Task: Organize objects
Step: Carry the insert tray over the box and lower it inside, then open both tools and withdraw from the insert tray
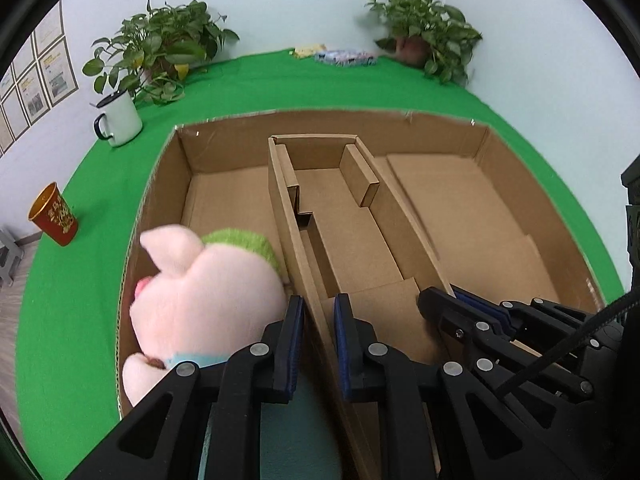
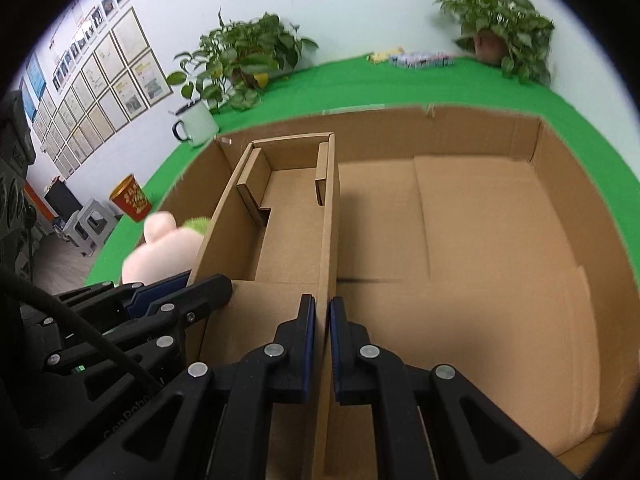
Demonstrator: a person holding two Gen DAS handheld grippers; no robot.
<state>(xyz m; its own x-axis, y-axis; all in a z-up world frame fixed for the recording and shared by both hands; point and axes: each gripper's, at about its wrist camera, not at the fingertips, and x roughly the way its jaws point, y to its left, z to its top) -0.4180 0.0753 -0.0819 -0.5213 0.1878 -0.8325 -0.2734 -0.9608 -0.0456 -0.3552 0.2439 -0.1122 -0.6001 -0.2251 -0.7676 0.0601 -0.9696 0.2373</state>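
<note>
Nearest the cameras: right gripper [image 2: 319, 316] pinched on the right wall of the cardboard insert [image 2: 329, 216], apparently to steady or shift it.
Left gripper [image 1: 318, 314]: jaws narrow, straddling the insert's left wall; whether they actually grip it, I cannot tell.
Plush pig [image 1: 208, 292]: lies in the left compartment of the big cardboard box [image 1: 516, 184], pressed against the insert.
Right compartment: nothing in it.
Farther left on the green cloth [image 1: 80, 280]: red cup [image 1: 53, 220], enamel mug [image 1: 119, 118].
Far edge: potted plants [image 1: 160, 48], waiting packets [image 1: 346, 57].

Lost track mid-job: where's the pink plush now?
In the left wrist view, the pink plush lies in the big box's left compartment, against the divider insert's left wall.
</note>
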